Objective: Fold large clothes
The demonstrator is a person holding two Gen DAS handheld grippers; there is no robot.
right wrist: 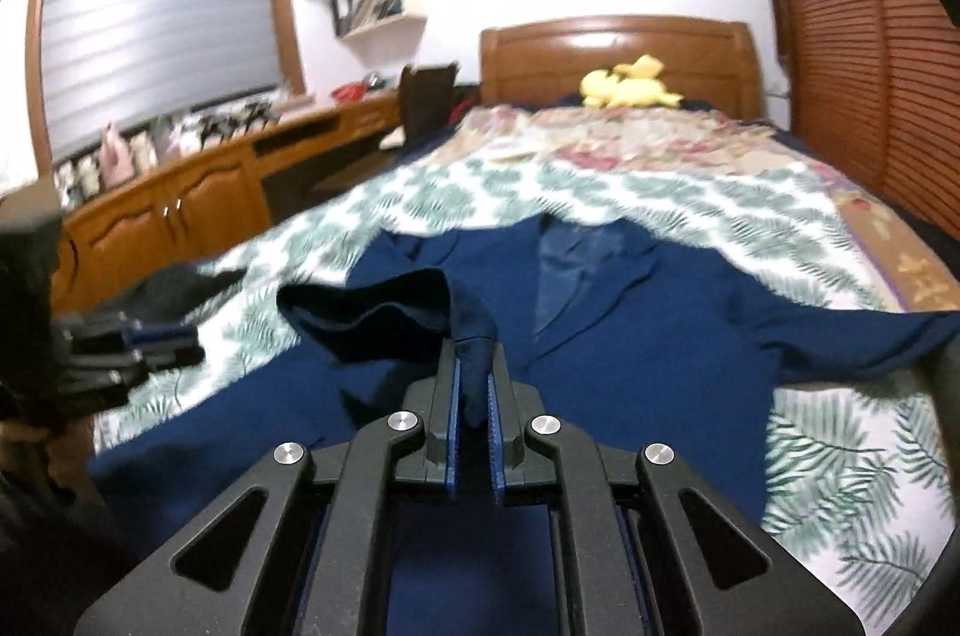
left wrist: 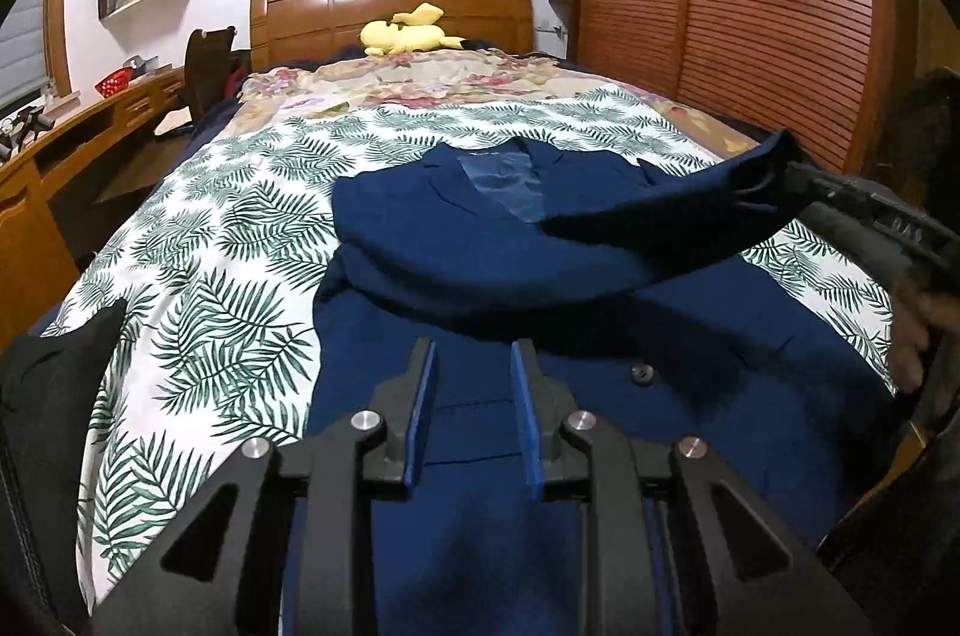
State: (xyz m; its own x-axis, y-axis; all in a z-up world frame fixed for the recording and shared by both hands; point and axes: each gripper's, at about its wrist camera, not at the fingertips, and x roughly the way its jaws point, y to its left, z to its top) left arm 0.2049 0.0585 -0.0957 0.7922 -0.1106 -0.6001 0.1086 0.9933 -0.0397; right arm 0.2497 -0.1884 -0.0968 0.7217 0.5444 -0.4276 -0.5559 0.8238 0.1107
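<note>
A navy blue suit jacket [left wrist: 540,336] lies front up on the leaf-print bedspread [left wrist: 228,240], collar toward the headboard. It also shows in the right wrist view [right wrist: 630,336]. My left gripper [left wrist: 474,360] is open and empty, hovering over the jacket's lower front near a button [left wrist: 642,375]. My right gripper [right wrist: 474,384] is shut on the cuff of the jacket's sleeve [right wrist: 384,318] and holds it lifted above the jacket body. In the left wrist view the held sleeve [left wrist: 672,210] stretches across the chest to the right gripper [left wrist: 798,180].
A yellow plush toy [left wrist: 408,30] sits by the wooden headboard [left wrist: 390,0]. A wooden desk [right wrist: 198,192] runs along the left of the bed, a slatted wardrobe [left wrist: 750,6] along the right. Dark clothing [left wrist: 54,396] lies at the bed's near left.
</note>
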